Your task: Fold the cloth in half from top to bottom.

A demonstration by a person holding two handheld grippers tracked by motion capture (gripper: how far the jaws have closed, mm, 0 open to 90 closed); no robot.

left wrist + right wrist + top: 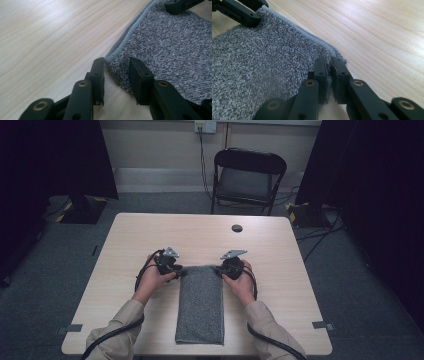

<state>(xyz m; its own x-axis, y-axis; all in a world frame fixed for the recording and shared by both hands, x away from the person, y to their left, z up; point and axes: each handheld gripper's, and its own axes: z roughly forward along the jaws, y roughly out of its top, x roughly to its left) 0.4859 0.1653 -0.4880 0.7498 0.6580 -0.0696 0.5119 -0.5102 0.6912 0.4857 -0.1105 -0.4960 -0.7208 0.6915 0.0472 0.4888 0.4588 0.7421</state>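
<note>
Grey terry towel (200,302), folded, soft and limp; your right hand-held gripper (329,65) pinches its far corner; your left hand-held gripper (117,65) straddles the other corner, unclenched.

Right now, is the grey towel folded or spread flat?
Folded, apparently: the towel lies as a narrow strip on the table, with a hemmed far edge; the layers themselves cannot be told apart.

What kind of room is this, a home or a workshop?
Probably a lab or recording studio, not a home: a bare wooden table on grey carpet, black curtains at both sides, one folding chair, and cables running to a wall socket.
</note>
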